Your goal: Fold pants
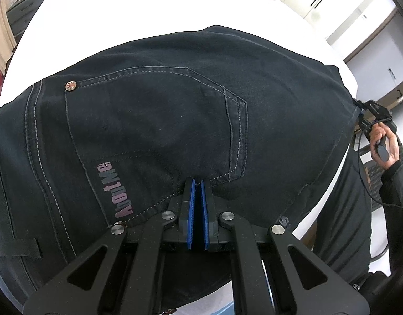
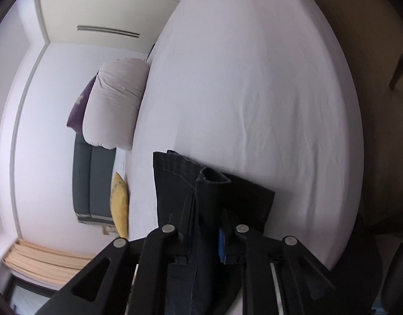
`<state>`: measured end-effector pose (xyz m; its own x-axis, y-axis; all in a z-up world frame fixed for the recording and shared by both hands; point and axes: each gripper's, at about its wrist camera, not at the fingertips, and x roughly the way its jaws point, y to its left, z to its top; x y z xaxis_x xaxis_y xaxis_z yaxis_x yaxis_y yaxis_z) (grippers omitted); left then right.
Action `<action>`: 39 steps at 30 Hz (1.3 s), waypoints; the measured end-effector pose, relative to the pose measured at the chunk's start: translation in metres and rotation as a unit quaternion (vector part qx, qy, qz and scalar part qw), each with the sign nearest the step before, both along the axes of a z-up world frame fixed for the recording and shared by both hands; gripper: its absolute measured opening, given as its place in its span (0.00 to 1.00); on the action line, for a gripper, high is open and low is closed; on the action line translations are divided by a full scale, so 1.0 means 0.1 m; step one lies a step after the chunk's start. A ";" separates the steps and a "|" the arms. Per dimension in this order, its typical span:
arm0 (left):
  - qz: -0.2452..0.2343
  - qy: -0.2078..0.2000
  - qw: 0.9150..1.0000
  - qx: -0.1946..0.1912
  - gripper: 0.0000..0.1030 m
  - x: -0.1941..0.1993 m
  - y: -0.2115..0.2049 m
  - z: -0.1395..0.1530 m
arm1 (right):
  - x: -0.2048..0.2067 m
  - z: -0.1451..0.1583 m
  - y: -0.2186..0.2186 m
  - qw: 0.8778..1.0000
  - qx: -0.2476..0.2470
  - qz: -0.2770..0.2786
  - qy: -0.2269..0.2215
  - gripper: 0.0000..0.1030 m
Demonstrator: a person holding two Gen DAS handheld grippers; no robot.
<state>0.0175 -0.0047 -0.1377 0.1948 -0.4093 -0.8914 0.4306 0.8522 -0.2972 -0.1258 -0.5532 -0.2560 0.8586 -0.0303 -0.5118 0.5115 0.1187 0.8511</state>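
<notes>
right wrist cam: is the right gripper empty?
No. Dark pants fabric is pinched in the right gripper, bunched up ahead of it.

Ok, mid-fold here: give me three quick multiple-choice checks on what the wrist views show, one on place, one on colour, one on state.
1. Where do the pants lie?
A. on the white bed sheet
B. on a wooden floor
C. in a basket

2. What colour are the pads of the left claw?
A. red
B. blue
C. green

3. What is the right claw doing?
A. standing wide open over bare sheet
B. shut on a glass
C. shut on dark pants fabric

Answers: 1 A, white sheet shows all round the dark denim; 2 B, two blue strips run along the closed fingers; 3 C, a fold of fabric runs up between its fingers in the right wrist view.
</notes>
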 end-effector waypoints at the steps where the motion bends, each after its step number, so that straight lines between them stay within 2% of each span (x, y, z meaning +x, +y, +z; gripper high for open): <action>1: -0.001 0.000 1.000 0.000 0.05 0.00 0.01 0.00 | -0.02 -0.01 -0.01 1.000 0.001 -0.003 0.006 0.07; 3: -0.005 -0.001 1.000 0.003 0.05 -0.01 0.02 0.01 | -0.03 -0.03 -0.01 1.000 0.012 -0.010 0.010 0.05; 7: -0.011 -0.002 1.000 0.007 0.05 0.00 0.00 0.02 | -0.01 -0.02 -0.01 1.000 0.002 -0.009 0.028 0.05; 10: -0.010 -0.002 1.000 0.003 0.05 0.00 0.01 0.03 | 0.00 -0.05 -0.03 0.999 0.018 -0.020 0.024 0.05; 14: -0.004 -0.004 1.000 -0.006 0.05 0.00 0.06 0.05 | -0.03 0.02 0.01 0.999 -0.003 -0.022 0.042 0.05; 19: -0.002 -0.006 1.000 -0.016 0.05 -0.02 0.14 0.05 | 0.03 0.02 -0.05 0.998 -0.003 -0.005 0.062 0.05; 21: 0.001 -0.007 1.000 -0.021 0.05 -0.03 0.18 0.06 | -0.03 0.19 -0.05 0.993 -0.050 -0.020 0.101 0.16; 22: 0.004 -0.008 1.000 -0.024 0.05 -0.04 0.19 0.05 | -0.09 0.30 -0.04 0.988 -0.075 -0.032 0.130 0.38; 23: 0.007 -0.009 1.000 -0.028 0.05 -0.04 0.21 0.05 | -0.16 0.41 -0.01 0.983 -0.095 -0.046 0.150 0.49; 24: 0.009 -0.011 0.999 -0.032 0.05 -0.05 0.23 0.05 | -0.24 0.52 0.04 0.982 -0.107 -0.049 0.147 0.49; 25: 0.010 -0.012 0.999 -0.034 0.05 -0.06 0.24 0.04 | -0.26 0.61 0.12 0.983 -0.115 -0.034 0.137 0.49; 27: 0.014 -0.012 0.999 -0.039 0.05 -0.06 0.27 0.04 | -0.23 0.80 0.42 0.987 -0.124 0.034 0.099 0.49; 29: 0.015 -0.014 0.999 -0.039 0.05 -0.08 0.28 0.03 | -0.14 0.85 0.86 0.989 -0.084 0.119 0.031 0.46; 31: 0.016 -0.015 0.999 -0.040 0.05 -0.09 0.28 0.02 | -0.03 0.78 1.31 0.981 -0.046 0.189 0.007 0.39; 34: 0.017 -0.015 0.999 -0.041 0.05 -0.11 0.30 0.01 | 0.12 0.56 1.88 0.966 0.017 0.259 -0.008 0.36; 37: 0.018 -0.015 0.999 -0.040 0.05 -0.11 0.30 0.03 | 0.24 0.31 2.26 0.955 0.055 0.292 0.007 0.36; 39: 0.018 -0.015 0.999 -0.040 0.05 -0.11 0.30 0.03 | 0.28 0.21 2.35 0.950 0.080 0.302 0.010 0.36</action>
